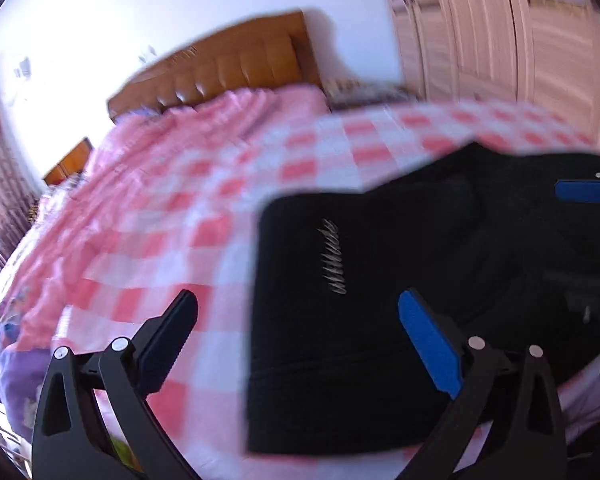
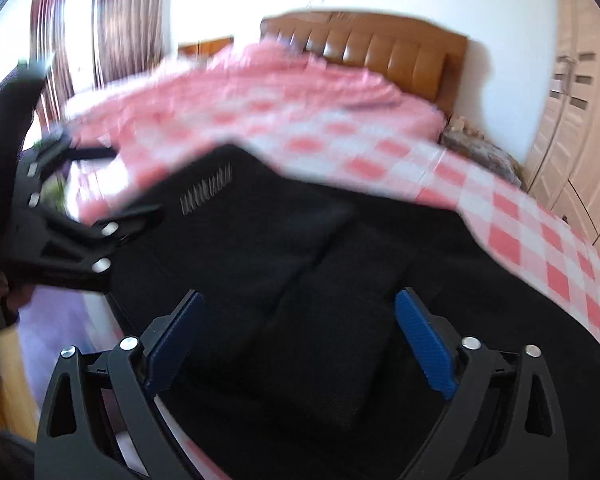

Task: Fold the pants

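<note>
Black pants (image 1: 360, 264) with a small white logo lie folded in layers on the pink-and-white checked bed cover (image 1: 172, 208). My left gripper (image 1: 300, 304) hovers open over the pants' left edge: one finger is above the cover, the other above the cloth, and nothing is between them. In the right wrist view, my right gripper (image 2: 300, 300) is open above the middle of the pants (image 2: 300, 240), holding nothing. One of the right gripper's blue pads (image 1: 582, 191) shows at the left view's far right. One of the left gripper's fingers (image 2: 136, 218) reaches over the pants' left edge.
A brown padded headboard (image 2: 380, 48) stands at the far end of the bed. Pale wardrobe doors (image 1: 520, 40) line the right side, curtains (image 2: 120, 20) the left. A wooden nightstand (image 1: 70, 162) sits beside the bed. Purple cloth (image 1: 16, 380) lies at the lower left.
</note>
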Motion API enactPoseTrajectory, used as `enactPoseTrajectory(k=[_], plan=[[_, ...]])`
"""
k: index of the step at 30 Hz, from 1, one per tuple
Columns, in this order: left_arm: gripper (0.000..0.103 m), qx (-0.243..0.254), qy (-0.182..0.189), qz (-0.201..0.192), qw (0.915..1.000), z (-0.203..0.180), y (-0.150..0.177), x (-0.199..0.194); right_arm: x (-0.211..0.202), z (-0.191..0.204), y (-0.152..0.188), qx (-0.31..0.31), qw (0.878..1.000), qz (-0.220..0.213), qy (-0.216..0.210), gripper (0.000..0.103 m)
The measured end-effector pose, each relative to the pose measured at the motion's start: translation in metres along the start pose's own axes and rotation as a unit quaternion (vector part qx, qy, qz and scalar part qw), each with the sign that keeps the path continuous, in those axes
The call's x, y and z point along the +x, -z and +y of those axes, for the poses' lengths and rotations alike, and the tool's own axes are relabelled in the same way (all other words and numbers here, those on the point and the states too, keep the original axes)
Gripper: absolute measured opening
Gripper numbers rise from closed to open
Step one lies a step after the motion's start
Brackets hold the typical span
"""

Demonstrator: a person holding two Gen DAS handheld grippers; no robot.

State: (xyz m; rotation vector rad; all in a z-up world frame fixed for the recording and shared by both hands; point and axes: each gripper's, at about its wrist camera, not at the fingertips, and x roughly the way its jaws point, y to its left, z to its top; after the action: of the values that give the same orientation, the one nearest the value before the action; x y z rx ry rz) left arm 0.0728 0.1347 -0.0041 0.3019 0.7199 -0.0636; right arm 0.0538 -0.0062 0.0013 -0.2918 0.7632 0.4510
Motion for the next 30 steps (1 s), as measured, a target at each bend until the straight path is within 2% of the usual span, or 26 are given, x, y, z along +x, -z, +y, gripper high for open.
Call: enactPoseTrajectory(k=[1,3,4,6,8,9,10,13,15,18,19,21,23,25,27,28,30], plan=[[0.1,0.01,0.001,0.009,0.9999,-0.006,0.004,0.008,0.008,0.0,0.009,-0.008,1.0,0.017,0.005,0.09],[0.1,0.026,0.001,0.022,0.9994,-0.016,0.016,0.022,0.008,-0.008,0.023,0.016,1.0,0.009,-0.016,0.09],[0.1,0.008,0.009,0.005,0.9999,-0.012,0.021,0.021,0.01,-0.016,0.026,0.042,0.998,0.013,-0.036,0.09],[0.1,-0.025,0.042,0.015,0.9987,0.0,0.024,0.026,0.009,-0.017,0.028,0.051,0.998,0.013,-0.042,0.09],[0.1,-0.016,0.035,0.021,0.999,0.002,0.021,0.025,0.005,-0.011,0.026,0.047,0.998,0.017,-0.035,0.091],[0.099,-0.004,0.023,0.021,0.9995,0.0,0.017,0.02,0.002,-0.011,0.024,0.049,0.998,0.019,-0.036,0.091],[0.099,0.009,0.015,0.005,0.9998,-0.002,0.008,0.008,-0.004,-0.013,0.023,0.051,0.998,0.013,-0.041,0.091],[0.1,0.001,0.047,-0.046,0.9978,0.003,-0.023,-0.018,-0.021,-0.024,0.017,0.066,0.997,-0.025,-0.032,0.091],[0.101,-0.012,0.06,-0.056,0.9965,0.003,-0.051,-0.007,-0.021,-0.031,0.011,0.075,0.996,-0.031,-0.027,0.091],[0.101,-0.045,0.11,-0.009,0.9929,0.004,-0.074,0.039,-0.017,-0.031,0.014,0.078,0.996,-0.025,-0.026,0.091],[0.101,-0.061,0.125,0.019,0.9901,0.005,-0.076,0.063,-0.016,-0.031,0.016,0.078,0.996,-0.021,-0.026,0.091],[0.101,-0.071,0.127,0.07,0.9869,0.006,-0.07,0.1,-0.017,-0.034,0.028,0.081,0.996,-0.018,-0.022,0.091],[0.101,-0.081,0.134,0.095,0.9831,0.007,-0.064,0.116,-0.021,-0.041,0.037,0.092,0.995,-0.02,-0.024,0.091],[0.101,-0.081,0.143,0.086,0.9827,0.009,-0.064,0.105,-0.026,-0.057,0.039,0.109,0.993,-0.027,-0.022,0.091],[0.101,-0.09,0.174,0.073,0.9779,0.013,-0.069,0.089,-0.028,-0.077,0.033,0.122,0.992,-0.033,-0.006,0.091],[0.101,-0.093,0.174,0.066,0.9781,0.014,-0.07,0.083,-0.029,-0.093,0.028,0.137,0.99,-0.038,0.006,0.093],[0.101,-0.092,0.149,0.053,0.9831,0.016,-0.078,0.076,-0.021,-0.117,0.017,0.161,0.987,-0.028,0.012,0.096]])
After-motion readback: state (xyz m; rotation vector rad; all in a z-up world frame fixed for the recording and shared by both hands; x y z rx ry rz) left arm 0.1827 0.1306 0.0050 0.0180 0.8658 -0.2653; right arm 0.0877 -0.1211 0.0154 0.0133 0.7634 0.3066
